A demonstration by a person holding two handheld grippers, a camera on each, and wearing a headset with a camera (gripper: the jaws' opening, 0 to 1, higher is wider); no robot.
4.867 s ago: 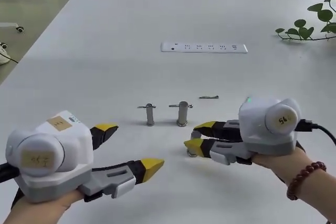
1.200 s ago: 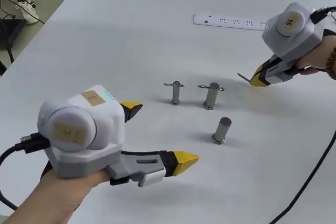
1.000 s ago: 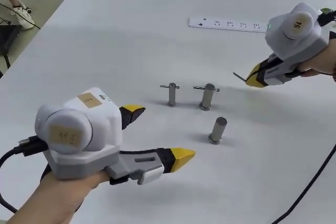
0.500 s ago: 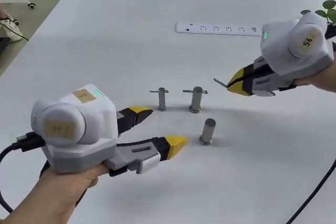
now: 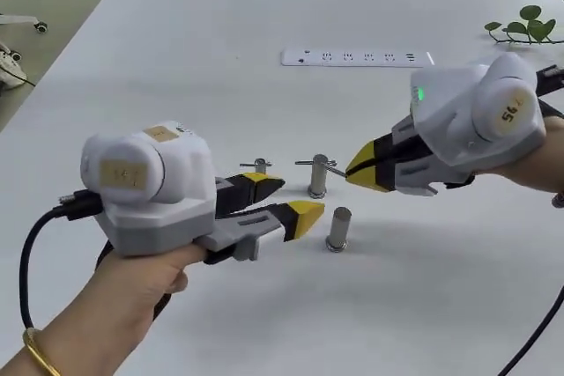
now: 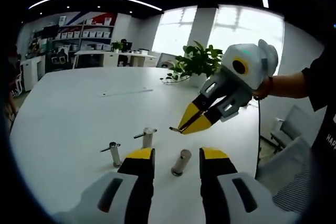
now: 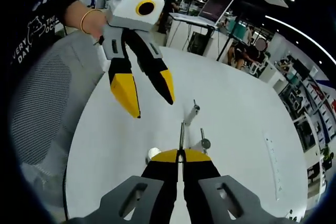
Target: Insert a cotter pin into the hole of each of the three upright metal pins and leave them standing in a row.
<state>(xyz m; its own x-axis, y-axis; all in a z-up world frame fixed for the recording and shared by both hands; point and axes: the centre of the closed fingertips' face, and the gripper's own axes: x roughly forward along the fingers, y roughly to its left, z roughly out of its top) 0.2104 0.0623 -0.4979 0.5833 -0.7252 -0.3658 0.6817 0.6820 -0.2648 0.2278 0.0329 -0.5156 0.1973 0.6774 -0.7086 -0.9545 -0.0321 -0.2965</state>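
Three upright metal pins stand on the white table. The far two, pin (image 5: 260,167) and pin (image 5: 318,177), each carry a cotter pin through the top. The nearer bare pin (image 5: 338,229) has none. My right gripper (image 5: 356,172) is shut on a thin cotter pin (image 7: 181,134), which points left, above the bare pin and beside the middle one. My left gripper (image 5: 289,200) is open and holds nothing, just left of the bare pin (image 6: 181,162), partly hiding the leftmost pin. The left gripper view has the right gripper (image 6: 195,122) above the pins.
A white power strip (image 5: 357,58) lies farther back on the table. A green plant (image 5: 529,27) trails at the far right edge. A black cable runs off the right gripper at lower right. Chairs and desks stand beyond the table.
The cotter pin that lay on the table is now in my right gripper, which has swung down and left to the pins. My left gripper has moved forward towards the bare pin.
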